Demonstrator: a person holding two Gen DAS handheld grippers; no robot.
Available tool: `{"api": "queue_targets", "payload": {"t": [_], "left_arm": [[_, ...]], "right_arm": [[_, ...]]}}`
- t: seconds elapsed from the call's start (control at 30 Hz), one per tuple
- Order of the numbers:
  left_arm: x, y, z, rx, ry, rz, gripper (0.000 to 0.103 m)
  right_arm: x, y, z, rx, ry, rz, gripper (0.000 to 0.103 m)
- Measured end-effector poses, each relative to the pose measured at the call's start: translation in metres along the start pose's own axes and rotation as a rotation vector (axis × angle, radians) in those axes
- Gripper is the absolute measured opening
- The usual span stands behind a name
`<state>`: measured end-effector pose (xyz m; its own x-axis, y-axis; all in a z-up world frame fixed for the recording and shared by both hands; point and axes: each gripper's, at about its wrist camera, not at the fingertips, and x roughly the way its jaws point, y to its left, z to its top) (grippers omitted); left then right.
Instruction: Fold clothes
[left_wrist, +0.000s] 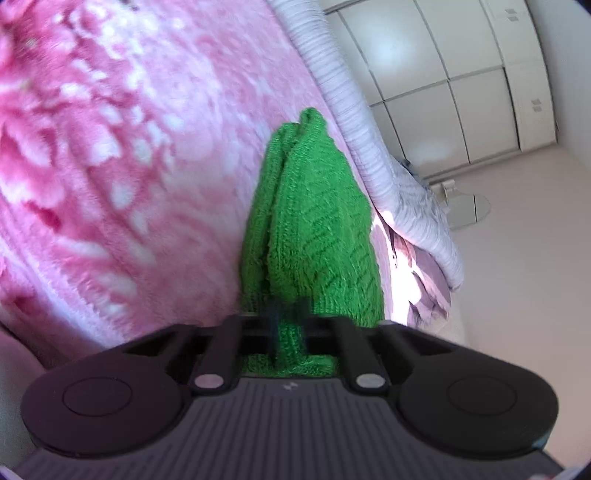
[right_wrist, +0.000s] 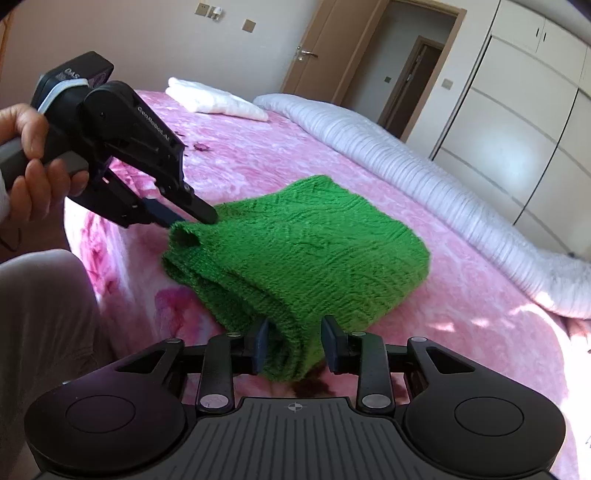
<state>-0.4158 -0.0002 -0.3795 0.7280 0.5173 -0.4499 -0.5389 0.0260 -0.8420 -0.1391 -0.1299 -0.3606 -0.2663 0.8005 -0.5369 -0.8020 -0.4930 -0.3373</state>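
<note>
Two claws (right_wrist: 295, 345) (right_wrist: 192, 218) on green knit (right_wrist: 306, 251)

The left tool (right_wrist: 192, 218) points forward and down, its jaws closed tight on a corner of the green knit garment (right_wrist: 306, 251). A bare hand (right_wrist: 33, 166) wraps its handle, fingers curled beneath. The right tool (right_wrist: 295, 347) reaches in from the near side, its two blue pads (right_wrist: 261, 345) pressing a thick fold of the same garment between them.
</note>
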Motion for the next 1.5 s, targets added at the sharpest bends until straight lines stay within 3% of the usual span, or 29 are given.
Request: {"api": "queue_targets", "payload": {"t": [0.13,0.3,0.43,0.5,0.63,0.83,0.9,1.0,1.13,1.3,1.4,1.5], "left_arm": [[-0.016,-0.009,-0.003,0.101,-0.056,0.018,0.003],[-0.002,0.004,-0.015,0.159,-0.043,0.098,0.004],[-0.008,-0.009,-0.015,0.225,-0.053,0.125,0.005],[-0.015,-0.019,-0.01,0.261,-0.047,0.128,0.003],[-0.034,-0.05,-0.002,0.353,-0.112,0.13,0.003],[-0.002,-0.079,-0.007,0.478,-0.1,0.141,0.004],[0.01,-0.076,-0.016,0.507,-0.087,0.169,0.004],[0.022,-0.064,-0.032,0.536,-0.081,0.211,0.007],[0.017,-0.057,-0.039,0.53,-0.101,0.214,0.007],[0.015,-0.066,-0.041,0.582,-0.116,0.249,0.007],[0.01,-0.063,-0.044,0.594,-0.127,0.251,0.007],[0.008,-0.062,-0.043,0.58,-0.121,0.254,0.007]], "right_arm": [[-0.01,-0.001,0.003,-0.006,-0.05,-0.005,0.011],[0.007,0.003,-0.013,-0.015,0.029,0.012,0.012],[0.0,-0.006,-0.01,0.041,0.052,0.029,0.016],[-0.01,-0.024,-0.008,0.132,0.035,0.06,0.016],[-0.027,-0.067,0.002,0.384,-0.06,0.089,0.017],[-0.001,-0.09,0.024,0.698,-0.075,0.066,0.017],[0.01,-0.081,0.027,0.692,-0.076,0.046,0.017],[0.035,-0.053,0.018,0.569,0.027,-0.014,0.017],[0.041,-0.026,0.005,0.427,0.002,-0.103,0.016],[0.022,-0.045,0.005,0.552,-0.043,-0.051,0.017],[0.0,-0.049,0.001,0.601,-0.089,-0.075,0.017],[0.011,-0.044,-0.007,0.551,-0.006,-0.05,0.017]]}}
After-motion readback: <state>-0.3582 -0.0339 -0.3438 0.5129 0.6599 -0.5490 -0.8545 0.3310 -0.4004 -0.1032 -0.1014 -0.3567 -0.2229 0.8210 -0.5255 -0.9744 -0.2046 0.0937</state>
